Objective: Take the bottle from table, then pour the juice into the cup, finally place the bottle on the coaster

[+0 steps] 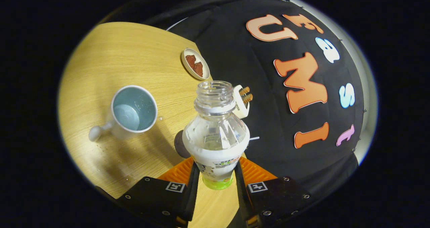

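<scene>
An uncapped clear bottle (pixel 216 134) with a white label band is held between both fingers, its open mouth pointing away from me and the whole view tilted. My gripper (pixel 216 174) is shut on the bottle's lower body. A white mug (pixel 132 110) with a pale blue inside stands on the wooden table (pixel 111 63), beyond the left finger, its handle toward me. I see little or no liquid in it. A dark round coaster (pixel 179 144) peeks out behind the bottle's left side.
A small beige dish (pixel 195 64) holding reddish-brown pieces sits near the table's far edge. A white plug-like object (pixel 242 102) lies just beyond the bottle's mouth. A few droplets dot the table near the mug.
</scene>
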Available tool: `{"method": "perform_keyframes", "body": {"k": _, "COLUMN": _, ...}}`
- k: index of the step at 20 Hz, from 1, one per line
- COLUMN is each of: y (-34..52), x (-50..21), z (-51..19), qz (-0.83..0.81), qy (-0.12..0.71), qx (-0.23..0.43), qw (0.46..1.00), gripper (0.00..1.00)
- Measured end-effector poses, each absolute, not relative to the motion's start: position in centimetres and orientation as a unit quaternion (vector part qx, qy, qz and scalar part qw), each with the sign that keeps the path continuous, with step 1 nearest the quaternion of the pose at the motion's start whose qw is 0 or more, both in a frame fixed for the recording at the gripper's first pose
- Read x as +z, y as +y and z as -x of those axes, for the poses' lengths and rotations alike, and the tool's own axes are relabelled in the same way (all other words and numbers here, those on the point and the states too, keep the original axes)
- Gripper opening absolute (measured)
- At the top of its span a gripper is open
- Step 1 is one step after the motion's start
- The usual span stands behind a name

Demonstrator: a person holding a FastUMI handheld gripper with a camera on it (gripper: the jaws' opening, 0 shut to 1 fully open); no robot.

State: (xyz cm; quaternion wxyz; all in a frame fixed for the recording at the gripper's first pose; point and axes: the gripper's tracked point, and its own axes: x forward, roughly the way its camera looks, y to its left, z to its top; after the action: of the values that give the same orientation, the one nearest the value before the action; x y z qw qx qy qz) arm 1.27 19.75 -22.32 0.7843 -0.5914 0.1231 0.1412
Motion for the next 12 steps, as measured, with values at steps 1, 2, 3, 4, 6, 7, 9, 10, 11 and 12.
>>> {"method": "perform_keyframes", "body": {"k": 1, "y": 19.6, "x": -22.4, "z": -1.3, "qz": 0.604, "qy": 0.117, "qx": 0.142, "qw": 0.775, "gripper": 0.53}}
{"method": "perform_keyframes", "body": {"k": 2, "y": 19.7, "x": -22.5, "z": -1.3, "qz": 0.617, "qy": 0.111, "qx": 0.144, "qw": 0.766, "gripper": 0.53}}
{"method": "perform_keyframes", "body": {"k": 3, "y": 20.0, "x": -22.3, "z": -1.1, "qz": 0.627, "qy": 0.105, "qx": 0.145, "qw": 0.758, "gripper": 0.53}}
{"method": "perform_keyframes", "body": {"k": 4, "y": 20.2, "x": -22.3, "z": -1.1, "qz": 0.638, "qy": 0.100, "qx": 0.148, "qw": 0.749, "gripper": 0.53}}
{"method": "perform_keyframes", "body": {"k": 6, "y": 20.4, "x": -22.5, "z": -1.1, "qz": 0.656, "qy": 0.090, "qx": 0.150, "qw": 0.734, "gripper": 0.53}}
{"method": "perform_keyframes", "body": {"k": 7, "y": 20.5, "x": -22.5, "z": -1.2, "qz": 0.666, "qy": 0.083, "qx": 0.150, "qw": 0.726, "gripper": 0.53}}
{"method": "perform_keyframes", "body": {"k": 9, "y": 20.8, "x": -22.7, "z": -1.6, "qz": 0.685, "qy": 0.073, "qx": 0.153, "qw": 0.708, "gripper": 0.53}}
{"method": "perform_keyframes", "body": {"k": 10, "y": 20.9, "x": -22.6, "z": -1.8, "qz": 0.694, "qy": 0.067, "qx": 0.155, "qw": 0.700, "gripper": 0.53}}
{"method": "perform_keyframes", "body": {"k": 11, "y": 21.0, "x": -22.6, "z": -1.9, "qz": 0.701, "qy": 0.063, "qx": 0.156, "qw": 0.693, "gripper": 0.53}}
{"method": "perform_keyframes", "body": {"k": 12, "y": 20.9, "x": -22.6, "z": -2.0, "qz": 0.706, "qy": 0.061, "qx": 0.156, "qw": 0.688, "gripper": 0.53}}
